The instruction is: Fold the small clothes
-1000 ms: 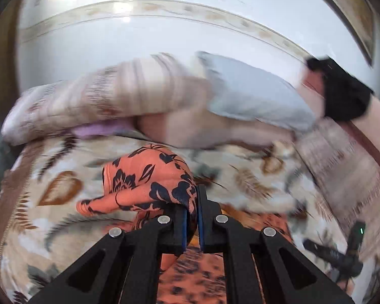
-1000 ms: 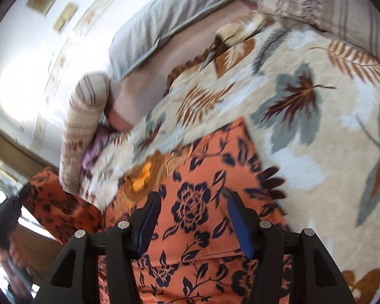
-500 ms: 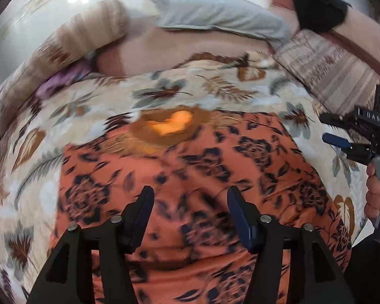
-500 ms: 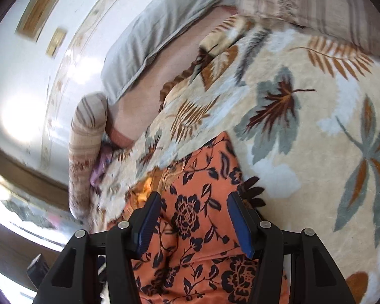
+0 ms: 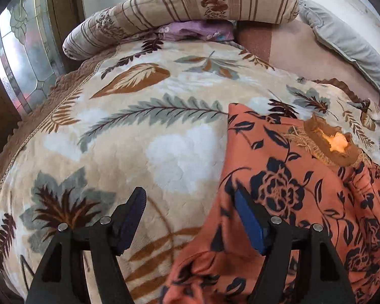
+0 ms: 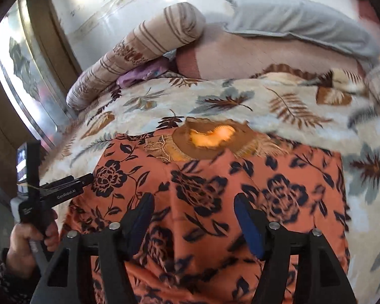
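A: Between my right gripper's [image 6: 193, 217] pads sits orange floral cloth only as backdrop. Jaws are opening, nothing pinched, and I hover over the middle of the garment [image 6: 215, 190].

B: Left side?

A: My left gripper [image 5: 190, 217] straddles the garment's left edge, with its right finger [image 5: 248, 225] over orange fabric and its left finger [image 5: 131, 215] over bare blanket [image 5: 139, 126]. Jaws opening too, no cloth gripped that I can see.

B: Which arm is nearer the next grab?

A: Left, I judge. The free side edge runs right under it, with a rumpled corner at the near bottom. From the right wrist view I see the left tool and the hand [image 6: 30, 243] holding it just beside that same edge.

B: Orientation?

A: Garment lies flat on the blanket. Its neckline [image 6: 210, 139], brown trim with a yellow-orange patch, points away from me toward the pillows [image 6: 144, 50]. Long axis looks near-to-far, hem toward me, though the hem is cut off by the frame.

B: Beyond?

A: Striped bolster, grey pillow [image 6: 304, 22], wall.
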Demonstrator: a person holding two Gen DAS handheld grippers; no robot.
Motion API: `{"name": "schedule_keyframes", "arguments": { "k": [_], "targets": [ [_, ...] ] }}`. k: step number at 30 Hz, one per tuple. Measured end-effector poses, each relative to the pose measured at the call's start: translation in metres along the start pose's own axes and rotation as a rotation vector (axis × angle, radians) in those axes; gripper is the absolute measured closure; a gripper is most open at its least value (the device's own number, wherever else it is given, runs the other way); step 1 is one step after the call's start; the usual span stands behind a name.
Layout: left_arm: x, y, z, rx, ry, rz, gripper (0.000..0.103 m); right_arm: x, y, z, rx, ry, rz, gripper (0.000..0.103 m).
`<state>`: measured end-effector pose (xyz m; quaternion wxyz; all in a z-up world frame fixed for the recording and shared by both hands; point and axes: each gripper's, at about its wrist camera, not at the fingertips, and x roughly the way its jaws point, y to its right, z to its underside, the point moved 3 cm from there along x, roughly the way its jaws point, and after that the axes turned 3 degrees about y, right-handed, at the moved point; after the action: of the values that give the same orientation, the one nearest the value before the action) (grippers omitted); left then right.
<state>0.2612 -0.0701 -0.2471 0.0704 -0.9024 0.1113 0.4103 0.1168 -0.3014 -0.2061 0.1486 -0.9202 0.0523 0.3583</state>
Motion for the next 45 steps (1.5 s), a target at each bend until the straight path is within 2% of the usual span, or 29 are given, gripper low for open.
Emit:
{"name": "schedule_keyframes", "arguments": {
  "k": [4, 6, 7, 8, 9, 10, 12, 14, 17, 20, 22, 23, 25, 27, 30, 32, 35, 36, 37, 38, 40, 45],
  "targets": [
    [-0.001, 0.005, 0.004, 0.049, -0.005, -0.026, 0.030, 0.046, -0.014, -0.015, 0.005, -0.057, 0.045, 0.034],
    [0.000, 0.003, 0.007, 0.048, -0.011, -0.023, 0.030, 0.076, -0.016, -0.016, -0.010, -0.148, 0.089, 0.035],
    [0.004, -0.001, 0.007, 0.042, -0.016, -0.022, 0.030, 0.086, -0.018, -0.016, -0.026, -0.180, 0.116, 0.047],
    [0.005, -0.001, 0.007, 0.032, -0.021, -0.015, 0.030, 0.092, -0.015, -0.015, -0.043, -0.208, 0.142, 0.064],
    [0.007, -0.003, 0.006, 0.023, -0.023, -0.010, 0.030, 0.091, -0.010, -0.015, -0.045, -0.229, 0.157, 0.090],
    [0.009, -0.003, 0.006, 0.022, -0.021, -0.011, 0.030, 0.082, -0.002, -0.017, -0.020, -0.216, 0.158, 0.092],
    [0.007, -0.002, 0.006, 0.032, -0.014, -0.019, 0.030, 0.046, 0.018, -0.027, 0.017, -0.128, 0.175, 0.096],
    [0.005, 0.000, 0.006, 0.039, -0.005, -0.031, 0.030, -0.001, 0.046, -0.033, 0.074, -0.028, 0.186, 0.096],
    [0.002, 0.001, 0.009, 0.045, 0.005, -0.049, 0.030, -0.066, 0.095, -0.024, 0.235, 0.091, 0.108, 0.096],
    [-0.002, 0.002, 0.011, 0.048, 0.013, -0.048, 0.030, -0.099, 0.142, 0.011, 0.395, 0.080, 0.026, 0.087],
    [-0.005, 0.003, 0.013, 0.062, 0.021, -0.065, 0.030, -0.108, 0.169, 0.042, 0.496, 0.025, 0.083, 0.068],
    [-0.006, 0.003, 0.014, 0.067, 0.025, -0.070, 0.030, -0.111, 0.180, 0.054, 0.540, 0.008, 0.096, 0.064],
    [-0.009, 0.003, 0.016, 0.066, 0.030, -0.068, 0.030, -0.113, 0.194, 0.069, 0.635, 0.004, 0.058, 0.037],
    [-0.013, 0.002, 0.017, 0.059, 0.035, -0.062, 0.030, -0.116, 0.200, 0.069, 0.686, 0.041, 0.021, 0.035],
    [-0.017, 0.001, 0.018, 0.058, 0.048, -0.061, 0.030, -0.105, 0.194, 0.053, 0.617, 0.046, 0.019, 0.035],
    [-0.020, 0.001, 0.017, 0.060, 0.068, -0.063, 0.030, -0.090, 0.186, 0.045, 0.550, 0.002, 0.044, 0.035],
    [-0.025, 0.003, 0.013, 0.064, 0.105, -0.053, 0.030, -0.053, 0.174, 0.039, 0.430, -0.086, 0.134, 0.039],
    [-0.027, 0.004, 0.013, 0.068, 0.115, -0.053, 0.030, -0.043, 0.171, 0.039, 0.393, -0.117, 0.172, 0.051],
    [-0.028, 0.005, 0.012, 0.074, 0.121, -0.050, 0.030, -0.032, 0.167, 0.041, 0.350, -0.154, 0.202, 0.073],
    [-0.028, 0.006, 0.012, 0.078, 0.123, -0.046, 0.030, -0.025, 0.164, 0.043, 0.305, -0.186, 0.248, 0.078],
    [-0.029, 0.008, 0.012, 0.081, 0.123, -0.034, 0.030, -0.024, 0.154, 0.042, 0.217, -0.184, 0.311, 0.098],
    [-0.035, 0.015, 0.008, 0.089, 0.174, -0.038, 0.030, -0.059, 0.135, 0.009, 0.138, 0.006, 0.335, 0.099]
  ]
}}
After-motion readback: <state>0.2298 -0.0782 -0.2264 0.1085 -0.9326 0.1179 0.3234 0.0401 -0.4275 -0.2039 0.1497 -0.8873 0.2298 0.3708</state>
